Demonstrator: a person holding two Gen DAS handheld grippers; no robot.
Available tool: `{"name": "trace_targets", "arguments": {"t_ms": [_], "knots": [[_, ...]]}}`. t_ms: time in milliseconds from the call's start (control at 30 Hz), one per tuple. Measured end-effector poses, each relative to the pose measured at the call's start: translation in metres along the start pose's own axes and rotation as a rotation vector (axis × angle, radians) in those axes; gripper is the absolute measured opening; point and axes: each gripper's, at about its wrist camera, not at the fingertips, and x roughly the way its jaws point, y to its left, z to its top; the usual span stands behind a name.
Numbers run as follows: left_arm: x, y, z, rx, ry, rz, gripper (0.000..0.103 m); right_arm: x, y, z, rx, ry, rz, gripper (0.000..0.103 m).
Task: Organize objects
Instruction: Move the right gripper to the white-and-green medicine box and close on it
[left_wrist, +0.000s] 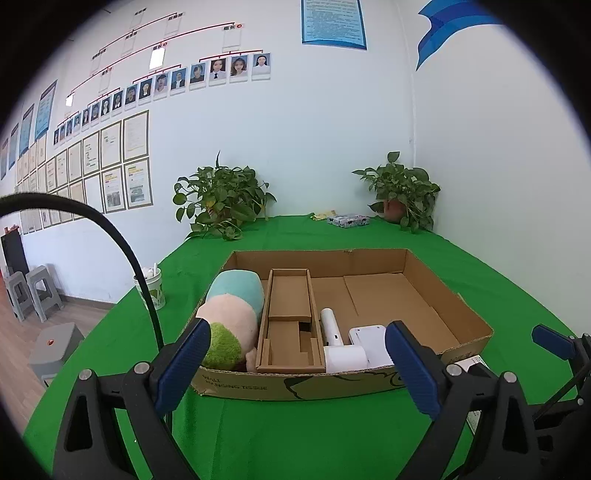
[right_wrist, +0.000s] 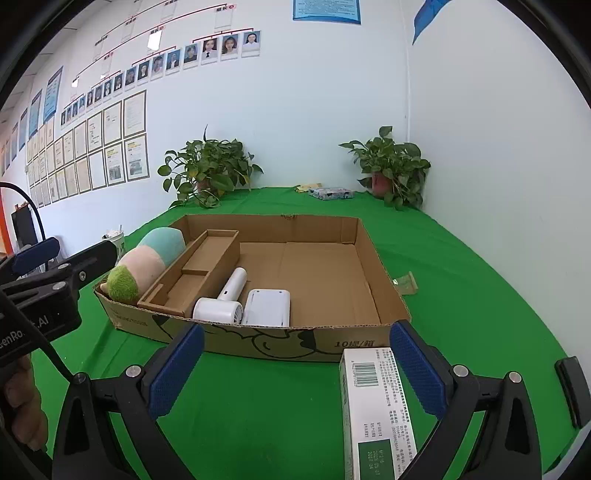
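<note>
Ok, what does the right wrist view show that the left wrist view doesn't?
Only the right wrist view: the green-and-white carton lying on the cloth between the open right gripper fingers, its barcode readable, and a small packet on the cloth right of the box.

Only the left wrist view: the grey stools on the floor, and the open left gripper from behind.

Both: the cardboard box holding the plush toy, cardboard insert, white hair dryer and white device; two plants; green cloth.
</note>
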Motion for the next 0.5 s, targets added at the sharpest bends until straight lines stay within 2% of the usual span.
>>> {"name": "trace_targets", "arguments": {"t_ms": [67, 133, 300, 367, 433, 500], "knots": [[0.000, -0.001, -0.001, 0.009, 0.004, -0.016, 0.079, -0.001, -0.001, 0.001, 0.000, -0.006, 0.001, 0.101], [0.002, -0.002, -0.003, 0.016, 0.019, -0.023, 0.074, 0.001, -0.001, 0.000, 0.009, 0.004, 0.010, 0.101], [0.009, 0.003, -0.014, 0.003, 0.068, -0.050, 0.074, 0.006, -0.006, -0.012, 0.011, 0.047, 0.010, 0.101], [0.014, 0.005, -0.020, -0.006, 0.100, -0.065, 0.075, 0.011, -0.015, -0.023, 0.007, 0.092, -0.002, 0.101], [0.022, 0.007, -0.027, -0.016, 0.139, -0.075, 0.080, 0.015, -0.027, -0.040, 0.005, 0.143, -0.047, 0.101], [0.033, 0.006, -0.038, -0.026, 0.202, -0.108, 0.080, 0.025, -0.046, -0.057, 0.032, 0.223, -0.083, 0.101]]}}
